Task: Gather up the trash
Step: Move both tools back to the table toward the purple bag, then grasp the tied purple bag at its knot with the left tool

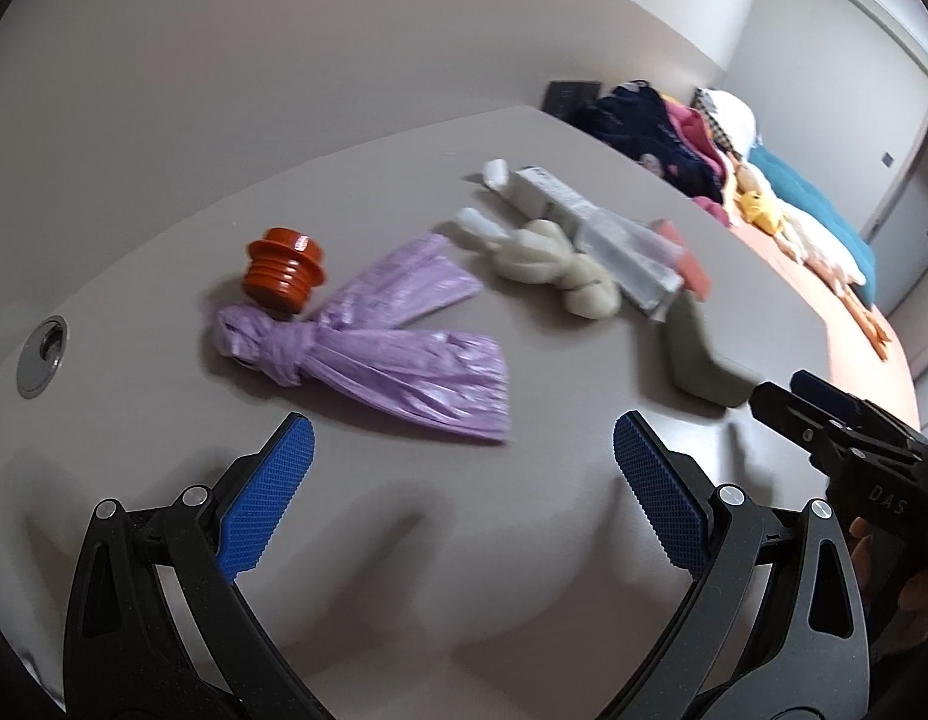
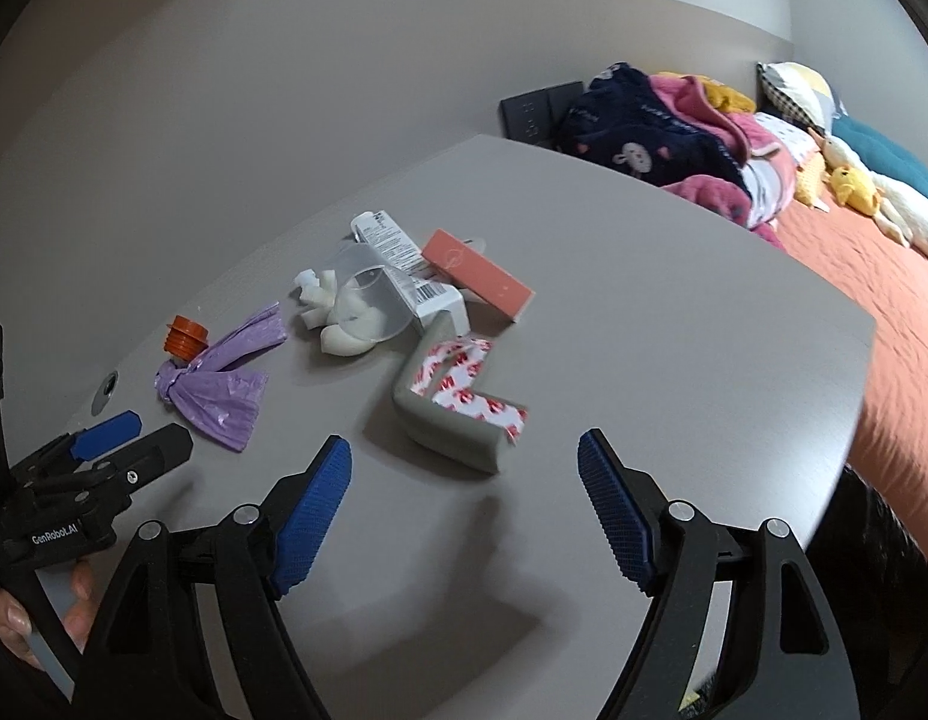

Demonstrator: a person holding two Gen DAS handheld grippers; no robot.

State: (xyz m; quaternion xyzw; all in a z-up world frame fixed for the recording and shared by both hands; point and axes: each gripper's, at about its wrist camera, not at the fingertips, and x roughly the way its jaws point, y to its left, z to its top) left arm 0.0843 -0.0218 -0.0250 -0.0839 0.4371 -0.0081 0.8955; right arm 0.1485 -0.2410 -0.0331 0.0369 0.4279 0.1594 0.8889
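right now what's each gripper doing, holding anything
left gripper: open, holding nothing, above the table near the purple bag.
right gripper: open, holding nothing, facing the grey corner guard.

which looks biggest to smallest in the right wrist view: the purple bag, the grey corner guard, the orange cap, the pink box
1. grey corner guard, though it lies nearest the camera, which flatters it
2. pink box and purple bag, too alike to rank
3. orange cap, clearly smallest

The knotted bag [image 1: 368, 354] lies on the table [image 1: 404, 540], touching the screw cap [image 1: 284, 270] behind it. The foam corner [image 2: 458, 402] lies to its right.
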